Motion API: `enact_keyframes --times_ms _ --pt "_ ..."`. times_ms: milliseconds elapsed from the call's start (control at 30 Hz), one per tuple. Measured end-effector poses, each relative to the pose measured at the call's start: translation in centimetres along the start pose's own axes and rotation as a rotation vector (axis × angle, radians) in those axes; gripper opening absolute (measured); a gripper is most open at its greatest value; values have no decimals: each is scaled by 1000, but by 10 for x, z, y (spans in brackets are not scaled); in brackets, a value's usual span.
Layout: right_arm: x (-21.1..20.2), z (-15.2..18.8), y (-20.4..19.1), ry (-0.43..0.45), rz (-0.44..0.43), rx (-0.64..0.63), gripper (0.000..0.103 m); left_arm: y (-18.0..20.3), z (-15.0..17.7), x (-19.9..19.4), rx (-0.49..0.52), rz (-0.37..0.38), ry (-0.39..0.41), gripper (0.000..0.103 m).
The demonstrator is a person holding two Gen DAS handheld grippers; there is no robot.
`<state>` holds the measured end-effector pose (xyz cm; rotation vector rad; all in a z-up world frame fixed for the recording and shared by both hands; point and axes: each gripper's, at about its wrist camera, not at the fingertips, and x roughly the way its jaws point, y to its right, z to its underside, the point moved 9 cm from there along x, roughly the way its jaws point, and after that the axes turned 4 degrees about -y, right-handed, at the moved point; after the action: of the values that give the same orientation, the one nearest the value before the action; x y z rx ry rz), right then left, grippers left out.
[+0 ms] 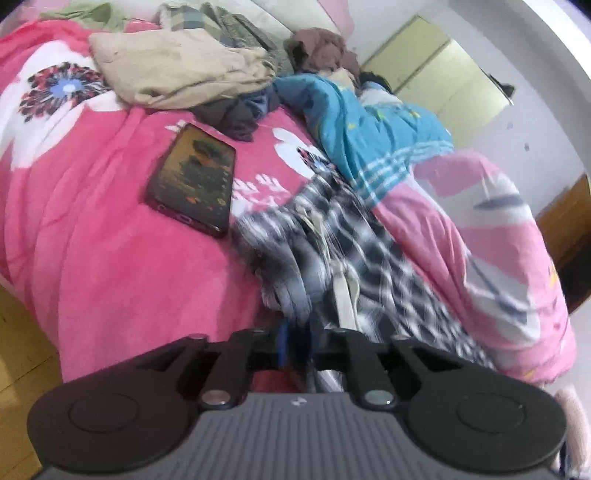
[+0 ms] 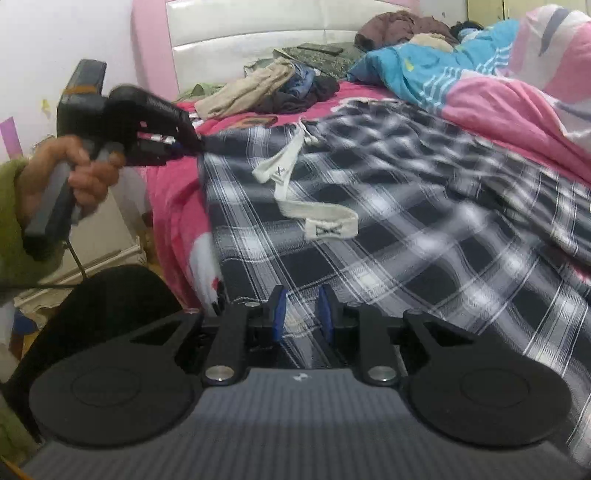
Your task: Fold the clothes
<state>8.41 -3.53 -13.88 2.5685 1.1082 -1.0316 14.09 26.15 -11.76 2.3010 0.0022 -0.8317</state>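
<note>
A black-and-white plaid garment (image 2: 406, 206) with a white drawstring (image 2: 317, 218) lies spread over the pink bed. My left gripper (image 2: 192, 144), held by a hand (image 2: 85, 173) in a green sleeve, is shut on the garment's far left corner, and the cloth is drawn to a point there. In the left wrist view the plaid garment (image 1: 332, 236) bunches up and runs into my left gripper (image 1: 299, 332). My right gripper (image 2: 302, 314) is shut on the near edge of the garment, with plaid cloth filling the gap between its blue pads (image 2: 279, 314).
A dark phone (image 1: 194, 181) lies on the pink flowered blanket (image 1: 110, 240) just left of the garment. A heap of beige and dark clothes (image 1: 177, 70) sits near the headboard (image 2: 258, 26). A blue quilt (image 1: 369, 125) and a pink quilt (image 1: 480, 240) are bundled on the right, with dark hair showing at their top.
</note>
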Motion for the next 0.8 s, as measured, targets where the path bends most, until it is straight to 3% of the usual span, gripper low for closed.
enact_keyframes --times_ms 33,133,200,233,333,433,533,633,800 --pt "0 0 1 2 -8 12 19 -4 -5 1 -1 -22 18 39" --pt "0 0 4 3 -24 36 19 -9 -16 12 1 -33 26 37" --pt "1 0 3 2 -22 32 19 -13 -20 22 -2 -49 21 25" --pt "1 0 3 2 -21 33 19 -16 -21 27 -5 -62 21 7" --pt "1 0 4 2 -23 47 18 -19 -26 26 -10 -80 56 5" --pt "1 0 5 -2 -27 59 18 -11 -32 11 76 -118 134 5" --pt "2 0 7 -8 -32 61 18 -19 -27 23 138 -210 87 5" --pt "2 0 8 -9 -38 67 18 -25 -19 30 160 -240 57 6" --pt "1 1 8 0 -35 65 18 -12 -17 14 258 -306 99 26"
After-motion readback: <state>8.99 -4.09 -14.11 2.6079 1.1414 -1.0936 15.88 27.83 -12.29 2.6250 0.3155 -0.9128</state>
